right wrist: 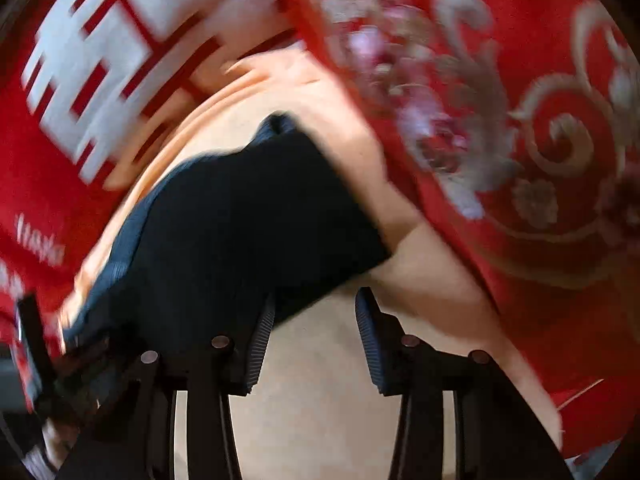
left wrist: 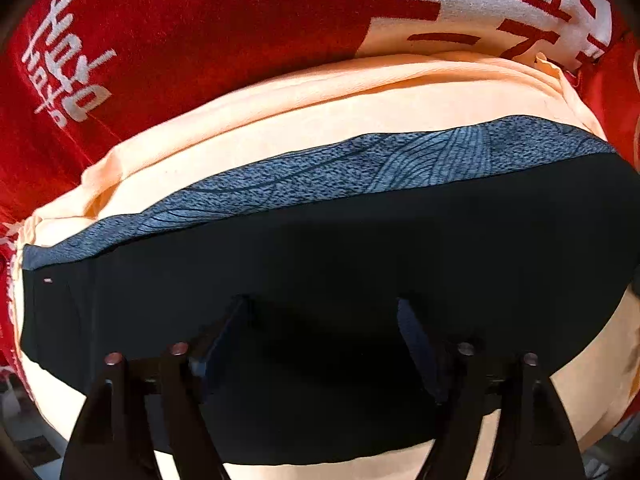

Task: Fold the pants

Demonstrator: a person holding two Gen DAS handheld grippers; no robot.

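Note:
The dark pants (left wrist: pixel 340 272) lie folded flat on a peach cloth (left wrist: pixel 280 116), with a blue patterned band (left wrist: pixel 360 160) along their far edge. My left gripper (left wrist: pixel 322 308) is open, its fingers spread low over the dark fabric, holding nothing. In the blurred right wrist view the pants (right wrist: pixel 248 208) lie ahead and left on the peach cloth (right wrist: pixel 320 380). My right gripper (right wrist: pixel 316 308) is open and empty; its left finger (right wrist: pixel 260 344) is at the pants' near edge, the right one over bare cloth.
A red blanket with white characters (left wrist: pixel 180 32) lies under and behind the peach cloth. In the right wrist view a red cover with a gold floral pattern (right wrist: pixel 540 140) lies on the right. The other gripper's dark body (right wrist: pixel 32 344) shows at the far left.

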